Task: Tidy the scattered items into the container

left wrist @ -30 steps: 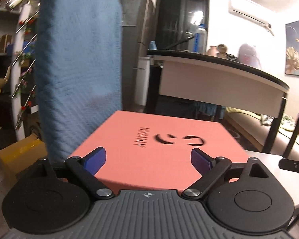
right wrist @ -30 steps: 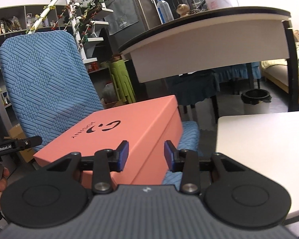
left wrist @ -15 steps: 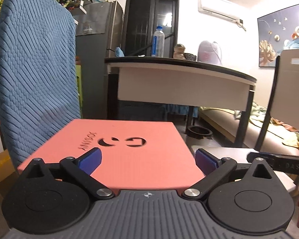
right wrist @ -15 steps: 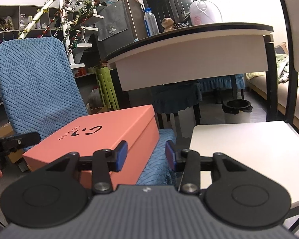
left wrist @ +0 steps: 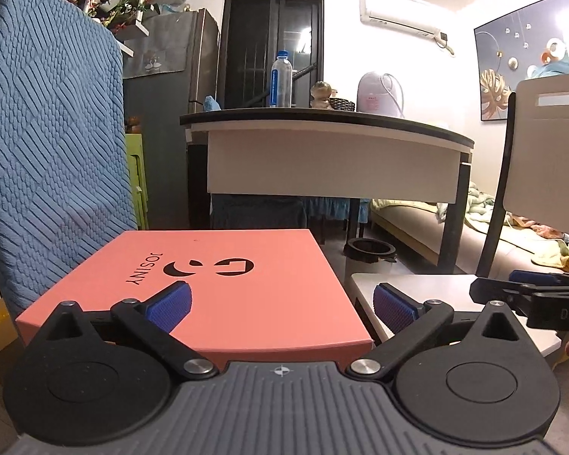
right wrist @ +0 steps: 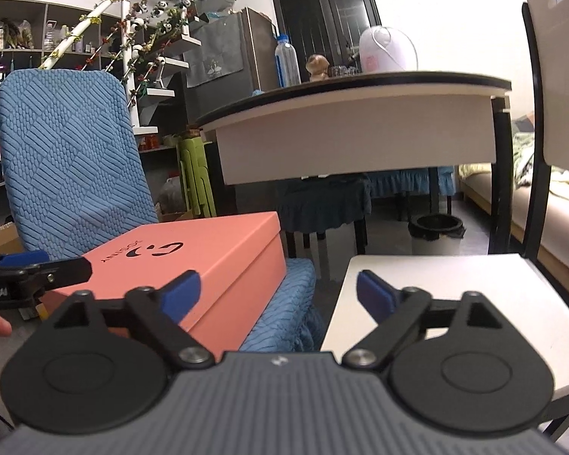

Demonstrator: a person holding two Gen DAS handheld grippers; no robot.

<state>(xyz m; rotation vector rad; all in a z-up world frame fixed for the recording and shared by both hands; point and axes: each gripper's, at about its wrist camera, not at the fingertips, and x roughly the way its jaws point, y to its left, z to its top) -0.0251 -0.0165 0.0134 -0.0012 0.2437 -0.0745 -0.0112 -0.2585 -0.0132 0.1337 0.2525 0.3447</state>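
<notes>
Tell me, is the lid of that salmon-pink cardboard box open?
No, the salmon-pink cardboard box sits shut on the blue quilted chair, its printed lid flat and flush all round.

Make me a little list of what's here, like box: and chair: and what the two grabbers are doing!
box: pink-orange box, lid on, lying on the blue chair
white seat: second chair's white seat, to the right of the box, nothing on the part in view
left gripper: open, holding nothing, just in front of the box
right gripper: open, holding nothing, aimed between the box and the white seat
scattered items: none in view
behind: desk with a water bottle
</notes>
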